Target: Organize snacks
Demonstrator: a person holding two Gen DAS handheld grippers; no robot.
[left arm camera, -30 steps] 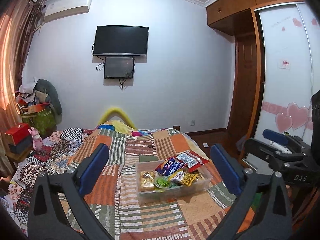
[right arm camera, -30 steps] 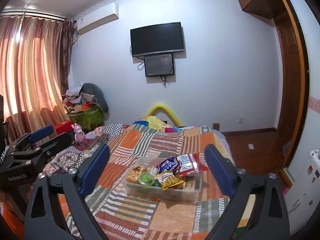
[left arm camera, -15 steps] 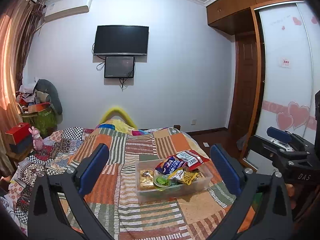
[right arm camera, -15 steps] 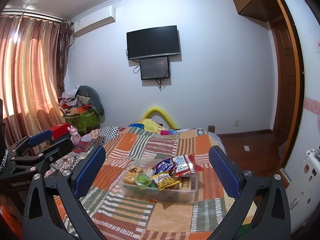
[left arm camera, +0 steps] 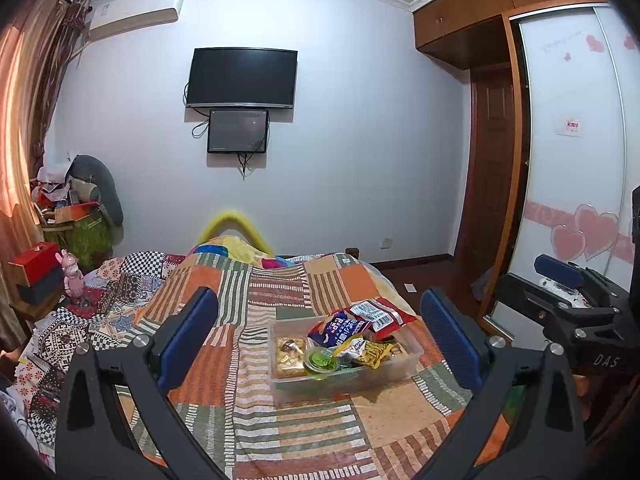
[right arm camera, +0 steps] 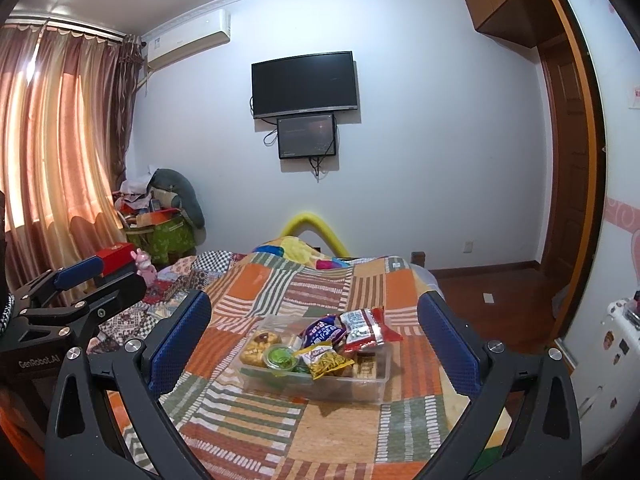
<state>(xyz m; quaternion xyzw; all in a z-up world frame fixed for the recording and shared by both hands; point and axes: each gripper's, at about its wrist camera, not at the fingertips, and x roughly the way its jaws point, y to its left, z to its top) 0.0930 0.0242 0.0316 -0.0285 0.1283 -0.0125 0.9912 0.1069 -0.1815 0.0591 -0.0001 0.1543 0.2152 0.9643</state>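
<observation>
Left wrist view: left gripper point(left arm camera: 318, 334) spread wide, holding nothing, hovering above patchwork bedspread point(left arm camera: 280, 292). Between its fingers and farther off, clear bin point(left arm camera: 404, 364) resting on bedspread, filled with snacks: pastry pack point(left arm camera: 289, 354) at left, green cup point(left arm camera: 319, 360) just beside, yellow bag point(left arm camera: 370, 350), blue bag point(left arm camera: 336, 328), red bag point(left arm camera: 380, 314) at far right edge. Right gripper point(left arm camera: 560, 280) at far right. Right wrist view: right gripper point(right arm camera: 314, 328) likewise wide and empty, bin point(right arm camera: 360, 390) between fingers, well apart from them.

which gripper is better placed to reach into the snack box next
Right, marginally: the snack box sits centred between the right gripper jaws, but right of centre for the left gripper. Both are open, empty and well back.
</observation>
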